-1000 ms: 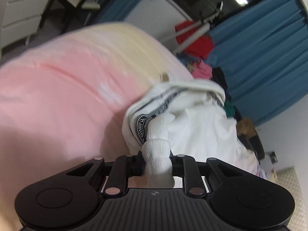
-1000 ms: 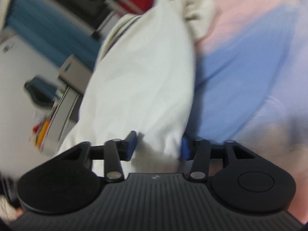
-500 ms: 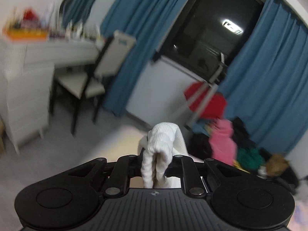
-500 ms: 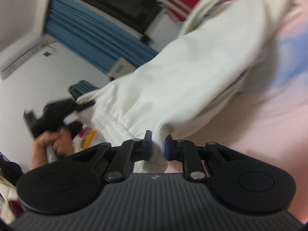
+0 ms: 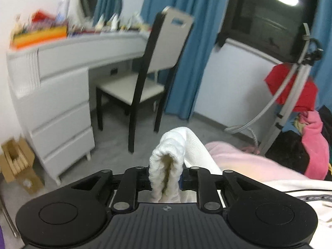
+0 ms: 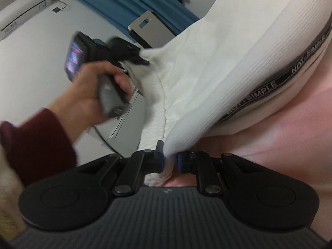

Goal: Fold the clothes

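Observation:
A white ribbed garment [image 6: 228, 78] with a black lettered stripe hangs stretched above the pink bed [image 6: 294, 137]. My right gripper [image 6: 169, 161] is shut on one corner of its elastic edge. In the right wrist view a hand in a dark red sleeve holds my left gripper [image 6: 132, 59], which pinches the garment's other corner higher up. In the left wrist view my left gripper [image 5: 166, 178] is shut on a bunched white cuff [image 5: 168, 161] that sticks up between the jaws, while the rest of the garment [image 5: 290, 188] trails off to the right.
A black chair [image 5: 145, 87] stands at a white desk with drawers [image 5: 62, 95] to the left. A cardboard box [image 5: 18, 166] sits on the grey floor. Blue curtains [image 5: 186, 31], a garment steamer [image 5: 290, 95] and a pile of clothes [image 5: 311, 145] are at the back right.
Both grippers have lifted the white garment off the bed. My left gripper swung up from the bed toward the room. My right gripper closed tighter on the garment's edge.

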`<state>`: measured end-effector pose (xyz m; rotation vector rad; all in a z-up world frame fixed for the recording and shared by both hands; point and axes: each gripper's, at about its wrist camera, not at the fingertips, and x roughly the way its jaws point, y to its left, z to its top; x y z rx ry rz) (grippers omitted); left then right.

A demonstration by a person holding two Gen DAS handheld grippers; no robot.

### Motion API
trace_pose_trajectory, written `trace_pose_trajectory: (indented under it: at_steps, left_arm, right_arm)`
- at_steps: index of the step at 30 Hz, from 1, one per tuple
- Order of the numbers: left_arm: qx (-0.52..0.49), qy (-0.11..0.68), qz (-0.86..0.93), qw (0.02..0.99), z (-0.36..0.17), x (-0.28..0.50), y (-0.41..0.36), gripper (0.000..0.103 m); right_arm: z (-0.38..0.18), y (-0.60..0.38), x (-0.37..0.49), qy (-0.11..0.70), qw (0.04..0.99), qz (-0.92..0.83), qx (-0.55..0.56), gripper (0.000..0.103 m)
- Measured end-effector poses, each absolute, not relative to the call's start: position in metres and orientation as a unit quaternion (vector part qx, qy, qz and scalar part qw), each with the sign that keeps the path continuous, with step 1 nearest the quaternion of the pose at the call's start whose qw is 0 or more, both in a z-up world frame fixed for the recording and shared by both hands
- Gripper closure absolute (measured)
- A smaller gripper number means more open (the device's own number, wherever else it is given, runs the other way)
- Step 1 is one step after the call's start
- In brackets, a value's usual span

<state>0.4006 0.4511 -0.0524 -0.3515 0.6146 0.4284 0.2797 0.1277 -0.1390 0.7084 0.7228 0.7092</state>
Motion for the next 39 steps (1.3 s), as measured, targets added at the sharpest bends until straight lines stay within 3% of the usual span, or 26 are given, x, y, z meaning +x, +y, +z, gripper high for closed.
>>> trace_pose_trajectory:
  at_steps: [2,5,7,8,9,16,27,33,39]
  left_arm:
    - [-0.183,0.308,0.216,0.908,-0.060,0.397,0.458,0.073]
    - [-0.160,0.305,0.231,0.910,-0.053,0.381,0.453,0.047]
    - [-0.139,0.293,0.239,0.915,-0.038,0.364,0.442,0.019]
    - [-0.128,0.285,0.242,0.919,-0.030,0.354,0.435,0.015]
    - [-0.118,0.276,0.243,0.923,-0.021,0.343,0.428,0.013]
    - [-0.076,0.224,0.167,0.957,0.024,0.240,0.337,0.010]
    - [-0.081,0.197,0.063,0.975,0.005,0.083,0.157,0.008]
    - [-0.057,0.220,0.005,0.974,0.000,0.087,0.090,0.008]
    - [-0.030,0.228,-0.022,0.973,-0.009,0.149,0.034,0.008]
  right_arm:
    - [-0.134,0.127,0.278,0.339,0.823,0.338,0.307,0.085]
    - [-0.121,0.122,0.268,0.338,0.838,0.338,0.264,0.079]
    - [-0.104,0.109,0.256,0.323,0.850,0.334,0.247,0.058]
    - [-0.096,0.102,0.249,0.316,0.856,0.332,0.239,0.037]
    - [-0.088,0.095,0.243,0.308,0.862,0.330,0.230,0.026]
    - [-0.031,0.048,0.199,0.254,0.899,0.315,0.169,0.026]
    - [0.027,-0.117,0.146,0.203,0.957,0.200,0.050,0.026]
    - [0.028,-0.204,0.112,0.171,0.972,0.134,0.084,0.026]
    - [0.000,-0.251,0.113,0.173,0.968,0.089,0.160,0.026]
